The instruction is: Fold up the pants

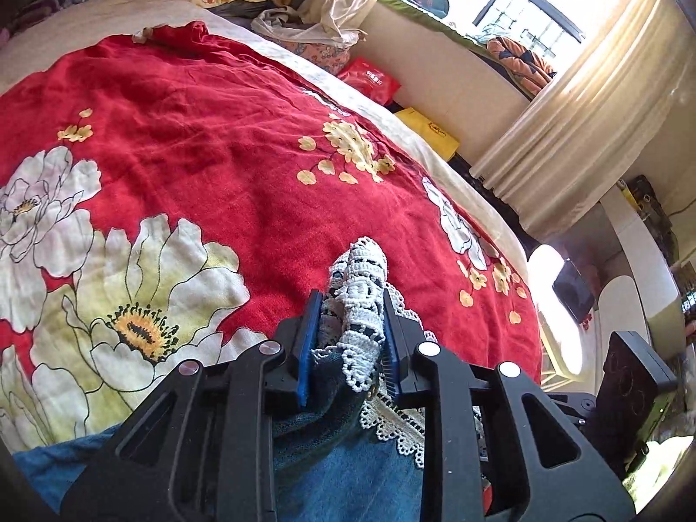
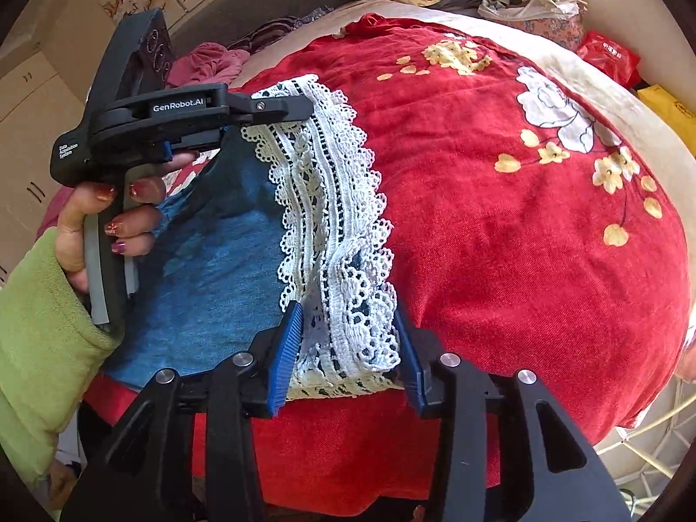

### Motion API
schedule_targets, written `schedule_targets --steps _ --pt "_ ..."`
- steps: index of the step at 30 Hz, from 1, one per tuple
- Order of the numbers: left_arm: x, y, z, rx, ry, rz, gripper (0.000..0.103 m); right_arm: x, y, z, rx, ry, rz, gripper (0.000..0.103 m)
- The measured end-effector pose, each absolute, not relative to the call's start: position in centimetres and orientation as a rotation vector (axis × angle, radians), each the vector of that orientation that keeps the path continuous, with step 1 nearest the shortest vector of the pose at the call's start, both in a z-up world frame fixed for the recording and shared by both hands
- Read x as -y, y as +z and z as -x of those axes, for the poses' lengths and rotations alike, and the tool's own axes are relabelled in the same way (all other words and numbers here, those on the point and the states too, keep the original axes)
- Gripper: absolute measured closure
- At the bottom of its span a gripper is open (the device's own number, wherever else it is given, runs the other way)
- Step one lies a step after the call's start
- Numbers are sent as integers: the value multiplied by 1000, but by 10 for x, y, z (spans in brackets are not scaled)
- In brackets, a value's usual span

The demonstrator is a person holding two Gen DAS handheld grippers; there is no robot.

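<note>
Left gripper (image 1: 348, 339) clamped on pants' (image 2: 217, 269) bunched lace hem (image 1: 361, 304). Right gripper (image 2: 348, 348) part-open, pads flanking lace; grip unclear.

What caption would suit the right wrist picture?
Two handheld grippers, left gripper and right gripper, hold the lace hem of blue pants over a red floral bedspread.
</note>
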State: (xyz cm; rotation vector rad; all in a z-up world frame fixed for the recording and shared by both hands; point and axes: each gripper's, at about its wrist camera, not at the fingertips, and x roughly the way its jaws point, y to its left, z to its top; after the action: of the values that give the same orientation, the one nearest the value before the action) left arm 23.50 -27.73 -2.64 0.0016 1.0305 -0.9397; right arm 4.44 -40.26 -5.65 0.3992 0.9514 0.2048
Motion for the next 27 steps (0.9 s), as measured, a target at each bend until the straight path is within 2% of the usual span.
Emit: schedule_targets --steps 1,2,4,12,18,22,27 --pt "277 -27 -235 -1032 -942 -2 86 402 -53 -43 -935 231 -403 71" --pt "277 -26 -234 -1027 -943 -10 86 402 -48 -41 -911 256 -405 81" --pt "273 -23 -233 -1011 -955 -4 86 399 -33 -35 -861 280 -390 84" --pt "209 14 -233 -883 -989 170 87 357 26 -32 -728 432 -318 85" --pt "135 29 -227 -817 -932 251 87 284 54 -46 -711 582 -182 85" --pt "96 20 -224 -828 -859 266 87 223 42 -58 -760 656 -61 85" --pt "48 4 -222 -872 -711 320 87 165 0 -64 -869 710 68 85"
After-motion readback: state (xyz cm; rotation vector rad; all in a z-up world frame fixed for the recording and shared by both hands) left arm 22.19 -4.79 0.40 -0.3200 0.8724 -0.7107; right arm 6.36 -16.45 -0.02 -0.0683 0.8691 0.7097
